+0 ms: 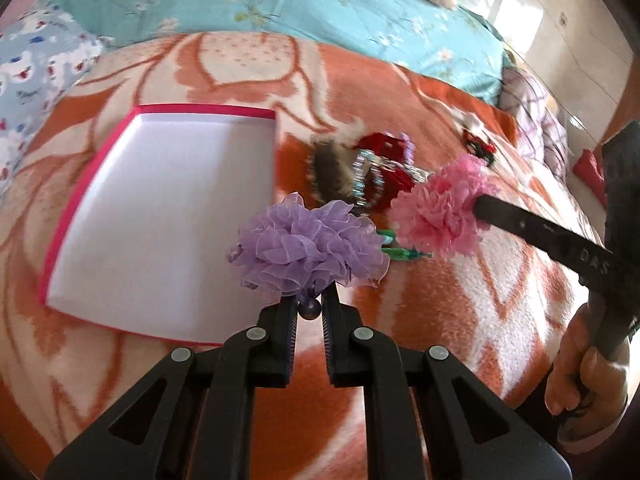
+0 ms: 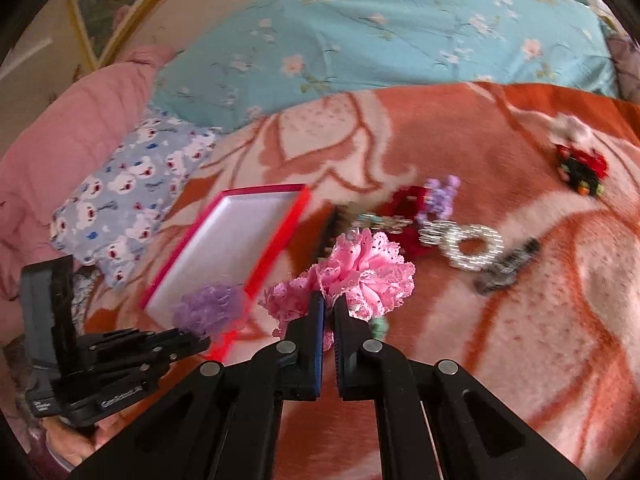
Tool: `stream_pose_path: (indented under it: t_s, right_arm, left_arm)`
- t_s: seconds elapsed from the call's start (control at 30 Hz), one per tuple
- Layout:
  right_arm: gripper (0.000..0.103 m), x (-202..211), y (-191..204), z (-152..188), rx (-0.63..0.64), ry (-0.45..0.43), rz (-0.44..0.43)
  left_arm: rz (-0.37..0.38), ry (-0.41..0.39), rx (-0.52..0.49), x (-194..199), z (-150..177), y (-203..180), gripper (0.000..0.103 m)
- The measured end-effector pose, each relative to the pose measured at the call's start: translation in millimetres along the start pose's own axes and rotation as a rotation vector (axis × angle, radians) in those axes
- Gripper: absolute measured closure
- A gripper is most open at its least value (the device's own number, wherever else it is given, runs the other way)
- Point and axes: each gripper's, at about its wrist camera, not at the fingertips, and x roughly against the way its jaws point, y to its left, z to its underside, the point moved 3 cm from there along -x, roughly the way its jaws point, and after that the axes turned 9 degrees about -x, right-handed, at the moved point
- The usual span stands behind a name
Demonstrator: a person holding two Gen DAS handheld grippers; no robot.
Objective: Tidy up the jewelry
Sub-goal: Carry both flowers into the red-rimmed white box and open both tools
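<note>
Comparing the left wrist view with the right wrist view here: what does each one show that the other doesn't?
Only the left wrist view shows the green clip on the blanket and the person's right hand.

Only the right wrist view shows the pink pillow, a framed picture on the wall and the dark clip.

Both show the pink-rimmed box, the left gripper shut on the purple flower, and the right gripper shut on the pink flower.
</note>
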Motion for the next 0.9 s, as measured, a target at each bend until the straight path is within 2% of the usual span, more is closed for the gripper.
stream_pose_path:
  t_s: [0.27,0.5,0.7,0.9]
  right_arm:
    - [0.099,-36.2,56.9,10.5,0.061,0.070,-0.106]
    - [0.099,-78.7,100.5,20.2,0.101,0.143,-0.186]
    - [0.099,-115.6,113.7,26.3,0.095,0.202,-0.222]
    - [0.099,-141.2,107.3,37.0,0.093,0.268,-0.182]
  left_arm:
    - [-0.089,-0.013,0.070,16.3,6.5,52.2,0.093]
    - [-0.169,0.016,0.103,12.1,11.6,97.9,0.093]
    - [-0.209,0.059,0.129,-6.8,17.3,127.9,0.093]
    - [-0.203,0.113,0.149,-25.5,25.3,137.5,0.093]
